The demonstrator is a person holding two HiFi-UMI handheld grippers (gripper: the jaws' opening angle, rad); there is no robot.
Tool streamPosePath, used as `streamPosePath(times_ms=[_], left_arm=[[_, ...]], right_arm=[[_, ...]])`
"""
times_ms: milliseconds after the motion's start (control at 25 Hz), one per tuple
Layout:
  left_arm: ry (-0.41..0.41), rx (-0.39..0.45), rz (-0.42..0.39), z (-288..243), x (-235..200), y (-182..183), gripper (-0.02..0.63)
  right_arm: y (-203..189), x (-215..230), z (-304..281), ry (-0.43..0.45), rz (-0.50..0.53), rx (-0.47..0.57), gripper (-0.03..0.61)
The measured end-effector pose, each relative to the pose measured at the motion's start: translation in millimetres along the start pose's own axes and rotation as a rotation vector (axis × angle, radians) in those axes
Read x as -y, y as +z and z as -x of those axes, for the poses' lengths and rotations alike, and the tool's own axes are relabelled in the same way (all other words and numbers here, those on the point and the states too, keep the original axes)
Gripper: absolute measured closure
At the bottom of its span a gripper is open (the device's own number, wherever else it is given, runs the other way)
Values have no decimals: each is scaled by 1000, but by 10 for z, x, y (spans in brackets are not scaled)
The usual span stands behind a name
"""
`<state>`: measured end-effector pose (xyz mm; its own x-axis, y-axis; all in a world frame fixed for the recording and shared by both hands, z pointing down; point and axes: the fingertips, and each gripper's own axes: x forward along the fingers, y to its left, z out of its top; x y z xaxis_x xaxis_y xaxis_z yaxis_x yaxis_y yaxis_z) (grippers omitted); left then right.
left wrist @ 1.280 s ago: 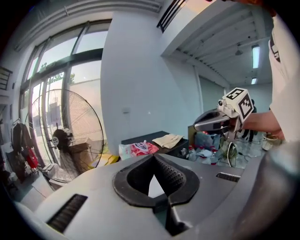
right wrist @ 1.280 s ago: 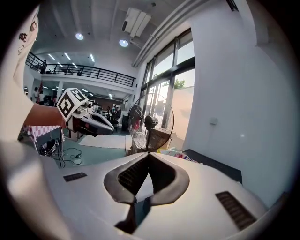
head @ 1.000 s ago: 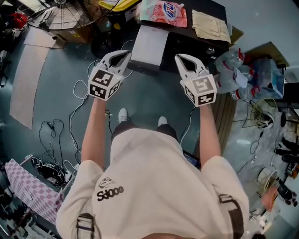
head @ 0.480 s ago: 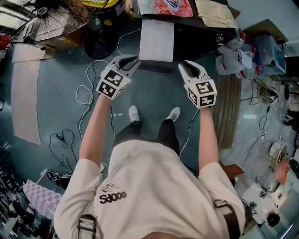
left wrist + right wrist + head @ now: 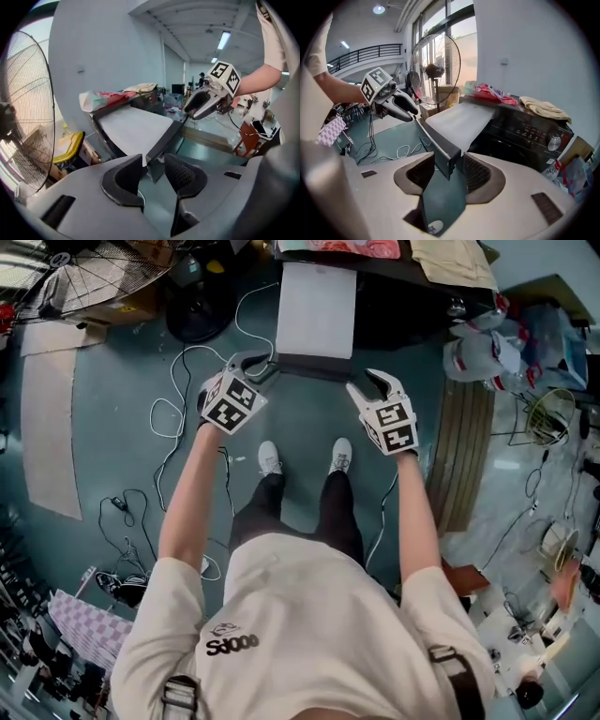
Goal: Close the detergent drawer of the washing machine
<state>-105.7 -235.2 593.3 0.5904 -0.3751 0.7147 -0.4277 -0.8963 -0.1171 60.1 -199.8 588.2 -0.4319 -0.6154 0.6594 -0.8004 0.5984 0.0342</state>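
In the head view I am looking steeply down at the flat white detergent drawer [image 5: 317,310], which is sticking out of the black washing machine [image 5: 398,310] toward my feet, dark front strip nearest me. I am holding the left gripper [image 5: 251,363] at the left end of that strip and the right gripper [image 5: 366,382] at the right end. White cables [image 5: 173,413] are lying loose on the teal floor [image 5: 112,456].

In the left gripper view, the jaws are standing apart, having just been opening. The near corner of the drawer's dark front strip is sitting between them, and the ribbed pads [image 5: 183,174] are not pressing on it. The white drawer top is running away from the jaws, with the right gripper showing at the strip's far end. A round wire-guard fan [image 5: 23,131] is filling the left edge, with a yellow plastic container [image 5: 70,145] near it.

In the right gripper view, these jaws have also just been opening and are spread wide. The other corner of the front strip is standing between them, with a gap showing on either side. The drawer is pulled well out from the machine's dark control panel. A folded beige cloth [image 5: 544,109] and a pink-and-red packet [image 5: 490,93] are resting on the machine's top.
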Motion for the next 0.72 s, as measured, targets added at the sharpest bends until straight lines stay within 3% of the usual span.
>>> streamPosePath(times_ms=[280,400,480,720], left_arm=[[-16,-3,53,-164,-14,-176,496],[-18,0,57,-178,-14,-187,505],[-27,11,69,-165,-3,-174,509],[-44,7,96,-154,18,-134,517]], right_arm=[[-145,-32,-271,71,-22,-20,408],[-149,-80,-286,91,-23,-9,447],[-156,-122,-276,92,-13,-7,479],[-140,-101,-239,89,7,-17,482]])
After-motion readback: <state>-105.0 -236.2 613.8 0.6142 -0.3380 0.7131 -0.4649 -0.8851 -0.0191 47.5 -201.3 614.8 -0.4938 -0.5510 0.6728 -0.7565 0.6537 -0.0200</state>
